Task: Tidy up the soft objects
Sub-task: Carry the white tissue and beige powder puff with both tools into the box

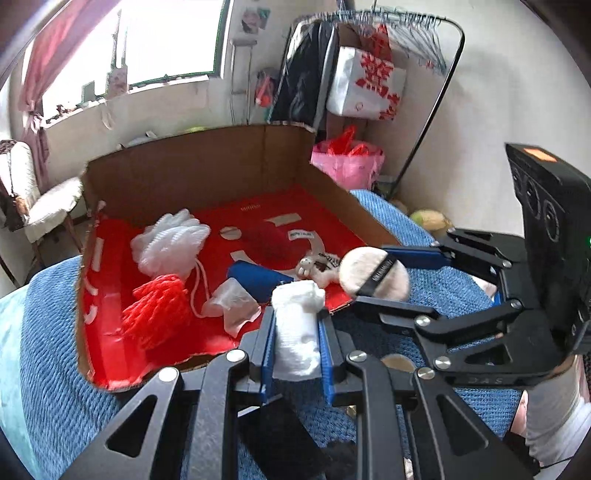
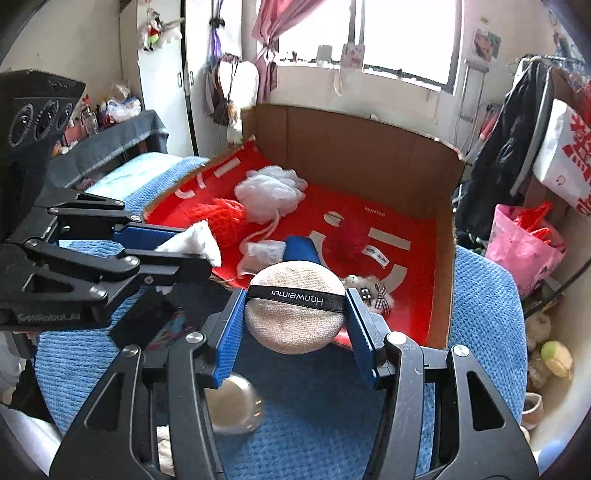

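My left gripper (image 1: 297, 325) is shut on a rolled white cloth (image 1: 297, 332), held just short of the near edge of the cardboard box (image 1: 199, 173). My right gripper (image 2: 295, 314) is shut on a round beige powder puff (image 2: 293, 325) with a black ribbon band, also in the left wrist view (image 1: 373, 275) beside the box's near right corner. On the red floor of the box lie a white mesh sponge (image 1: 170, 243), a red mesh sponge (image 1: 155, 314), a clear plastic packet (image 1: 232, 302), a blue object (image 1: 255, 278) and a small plush toy (image 1: 314, 267).
The box rests on a blue knitted blanket (image 2: 487, 306) over a bed. A round silvery lid (image 2: 232, 406) and a black flat item (image 2: 144, 319) lie on the blanket near me. A pink bag (image 1: 347, 166), clothes rack (image 1: 406, 22) and chair (image 1: 40, 199) stand around.
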`<state>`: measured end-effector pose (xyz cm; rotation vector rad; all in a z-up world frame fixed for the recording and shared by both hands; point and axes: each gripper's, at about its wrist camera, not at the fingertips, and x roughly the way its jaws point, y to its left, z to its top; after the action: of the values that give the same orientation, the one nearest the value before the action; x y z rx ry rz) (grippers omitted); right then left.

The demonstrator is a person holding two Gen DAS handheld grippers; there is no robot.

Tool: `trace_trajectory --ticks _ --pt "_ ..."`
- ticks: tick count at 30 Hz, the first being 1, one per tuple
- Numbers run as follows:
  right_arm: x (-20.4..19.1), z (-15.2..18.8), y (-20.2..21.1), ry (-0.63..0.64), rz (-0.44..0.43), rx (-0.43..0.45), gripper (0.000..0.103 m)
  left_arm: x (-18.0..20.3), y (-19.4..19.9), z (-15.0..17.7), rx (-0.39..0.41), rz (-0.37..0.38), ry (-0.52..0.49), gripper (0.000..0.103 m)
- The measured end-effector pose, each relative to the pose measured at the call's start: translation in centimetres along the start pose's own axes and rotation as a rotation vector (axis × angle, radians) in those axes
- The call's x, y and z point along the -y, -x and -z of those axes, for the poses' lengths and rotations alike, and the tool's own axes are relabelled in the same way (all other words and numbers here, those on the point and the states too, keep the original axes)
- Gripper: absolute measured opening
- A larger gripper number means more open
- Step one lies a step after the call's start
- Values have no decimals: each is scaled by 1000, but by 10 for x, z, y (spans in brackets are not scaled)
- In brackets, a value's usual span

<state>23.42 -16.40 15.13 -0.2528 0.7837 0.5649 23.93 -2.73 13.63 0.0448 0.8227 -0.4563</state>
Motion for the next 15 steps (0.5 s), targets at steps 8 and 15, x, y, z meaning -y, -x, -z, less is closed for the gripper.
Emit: trace_trajectory --ticks 8,15 --pt "29 -16 -50 -8 -80 -176 51 -11 -51 -20 -186 92 -42 22" --pt "38 -15 -90 -9 -154 -321 51 -26 -91 -26 -322 141 -12 22"
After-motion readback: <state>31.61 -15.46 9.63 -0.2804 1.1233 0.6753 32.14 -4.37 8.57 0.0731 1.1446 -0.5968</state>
